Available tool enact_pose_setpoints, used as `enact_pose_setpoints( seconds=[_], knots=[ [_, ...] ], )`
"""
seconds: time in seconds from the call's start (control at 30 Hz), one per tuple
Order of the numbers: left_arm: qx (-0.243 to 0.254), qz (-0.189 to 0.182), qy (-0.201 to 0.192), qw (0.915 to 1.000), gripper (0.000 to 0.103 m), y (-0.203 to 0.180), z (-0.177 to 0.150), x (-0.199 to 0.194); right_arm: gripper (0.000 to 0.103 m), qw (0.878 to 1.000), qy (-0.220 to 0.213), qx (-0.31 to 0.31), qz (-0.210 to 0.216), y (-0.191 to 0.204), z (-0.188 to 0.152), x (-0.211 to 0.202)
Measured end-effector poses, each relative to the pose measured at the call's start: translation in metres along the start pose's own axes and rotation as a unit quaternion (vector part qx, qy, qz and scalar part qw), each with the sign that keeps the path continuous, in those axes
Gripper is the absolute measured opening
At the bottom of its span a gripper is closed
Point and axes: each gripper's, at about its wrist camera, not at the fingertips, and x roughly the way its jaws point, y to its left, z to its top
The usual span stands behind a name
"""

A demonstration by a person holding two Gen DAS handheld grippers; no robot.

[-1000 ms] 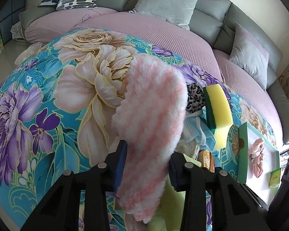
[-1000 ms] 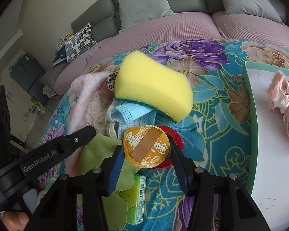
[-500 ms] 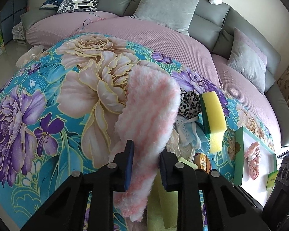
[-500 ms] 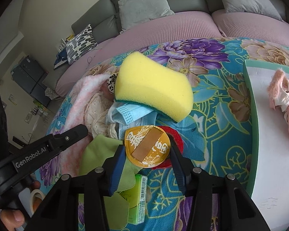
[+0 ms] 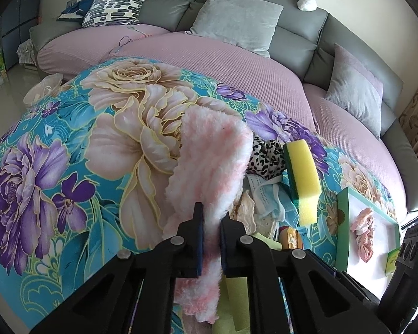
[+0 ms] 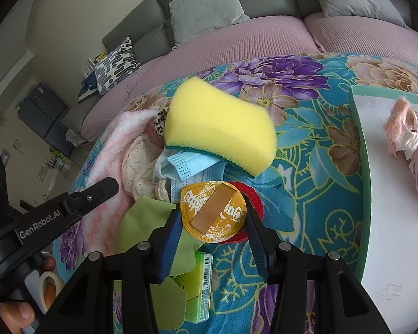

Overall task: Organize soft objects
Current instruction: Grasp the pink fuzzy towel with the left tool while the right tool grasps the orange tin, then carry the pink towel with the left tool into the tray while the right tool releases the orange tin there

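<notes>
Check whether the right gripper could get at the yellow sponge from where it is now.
Probably not right away: the right gripper is closed on a round orange lid. Otherwise the way looks free; the sponge lies uncovered on top of the pile just beyond it.

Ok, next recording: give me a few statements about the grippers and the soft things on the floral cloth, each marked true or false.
1. The left gripper is shut on the fluffy pink-and-white striped cloth. True.
2. The right gripper is clamped on the yellow sponge with a green scouring side. False: its fingers flank the round gold-foil-lidded cup; the sponge lies beyond.
3. The sponge rests partly on a light blue face mask. True.
4. The white tray with a green rim is empty. False: a crumpled pink fabric piece lies in it.
</notes>
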Motion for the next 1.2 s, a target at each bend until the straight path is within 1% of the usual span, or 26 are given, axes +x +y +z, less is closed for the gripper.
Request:
enact_pose_setpoints(
  seconds=[0.23, 0.3, 0.4, 0.53, 0.73, 0.83, 1.03, 1.13, 1.2],
  knots=[
    [0.005, 0.003, -0.007, 1.0, 0.009, -0.002, 0.001, -0.003, 0.05, 1.0, -0.002, 0.002, 0.001, -0.001, 0.001, -0.002],
    [0.007, 0.005, -0.014, 0.9999, 0.008, -0.002, 0.002, -0.006, 0.049, 1.0, -0.011, 0.002, 0.002, 0.0, 0.002, -0.007],
    [0.011, 0.007, -0.031, 0.9994, 0.008, -0.004, 0.004, -0.013, 0.049, 0.999, -0.035, 0.003, 0.008, 0.001, 0.005, -0.02],
    [0.019, -0.002, -0.075, 0.997, 0.008, -0.008, 0.008, -0.035, 0.049, 0.998, -0.064, 0.0, 0.009, 0.003, 0.007, -0.037],
    [0.037, -0.014, -0.137, 0.9898, 0.008, -0.019, 0.014, -0.071, 0.049, 0.995, -0.097, 0.002, 0.008, 0.002, 0.009, -0.063],
    [0.047, -0.024, -0.172, 0.9837, 0.008, -0.025, 0.016, -0.092, 0.049, 0.993, -0.117, 0.005, 0.001, -0.001, 0.011, -0.079],
    [0.059, -0.054, -0.225, 0.9711, 0.008, -0.037, 0.015, -0.125, 0.049, 0.988, -0.15, 0.019, -0.017, -0.015, 0.012, -0.107],
    [0.069, -0.068, -0.237, 0.9665, 0.008, -0.047, 0.013, -0.133, 0.049, 0.986, -0.159, 0.024, -0.039, -0.023, 0.013, -0.118],
    [0.074, -0.087, -0.238, 0.9645, 0.008, -0.054, 0.012, -0.135, 0.049, 0.984, -0.164, 0.031, -0.057, -0.032, 0.013, -0.125]
  ],
)
